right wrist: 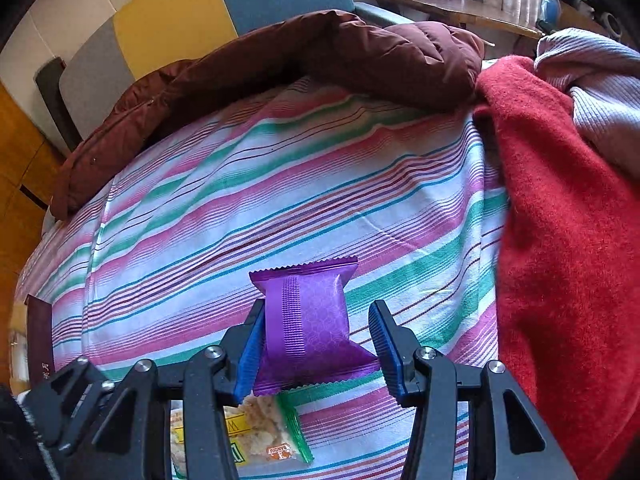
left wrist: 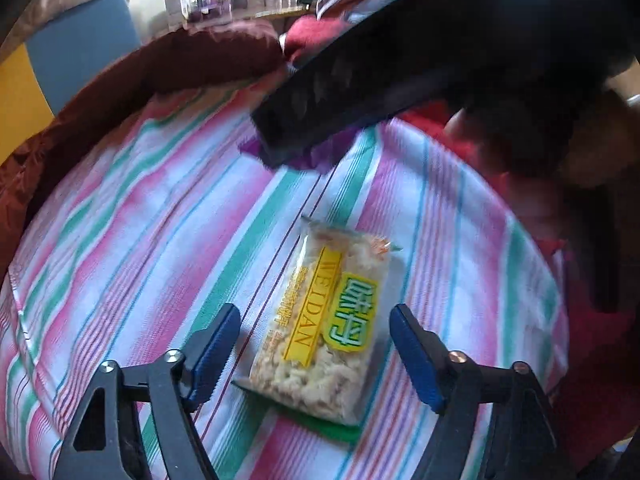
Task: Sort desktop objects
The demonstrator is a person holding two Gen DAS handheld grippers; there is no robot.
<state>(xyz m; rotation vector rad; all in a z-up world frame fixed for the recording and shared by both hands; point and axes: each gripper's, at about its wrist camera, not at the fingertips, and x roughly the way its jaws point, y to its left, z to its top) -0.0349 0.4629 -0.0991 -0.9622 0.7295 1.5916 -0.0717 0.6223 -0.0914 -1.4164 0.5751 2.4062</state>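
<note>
Two Snack Packs on the Striped Cloth

Left wrist view showed me the left hand-held gripper (left wrist: 314, 344) pointing down at the striped cloth (left wrist: 140, 240). Its two blue pads stood wide apart. A clear snack pack (left wrist: 320, 320) with a yellow label lay flat on the cloth between them. The pads did not touch the pack, so this hand-held gripper was open and held nothing. There was a gap on each side of the pack.

Farther up in that view I saw the dark, blurry body of the right hand-held gripper (left wrist: 328, 120). A bit of purple peeked out under its tip.

In the right wrist view, the right hand-held gripper (right wrist: 318, 344) was around a purple snack pack (right wrist: 308, 328). The pack lay on the striped cloth between the blue pads. The pad on the left of that view was right against the pack's side. The other pad stood a little away from it. So I could not tell if this hand-held gripper was squeezing the pack or just sitting around it.

The clear snack pack showed at the bottom of that view, just below the purple one.

A dark red puffy coat (right wrist: 280, 64) lay along the far edge of the cloth. A bright red blanket (right wrist: 560, 220) was piled on the right side, with a pale purple knit (right wrist: 600, 92) on top of it.
</note>
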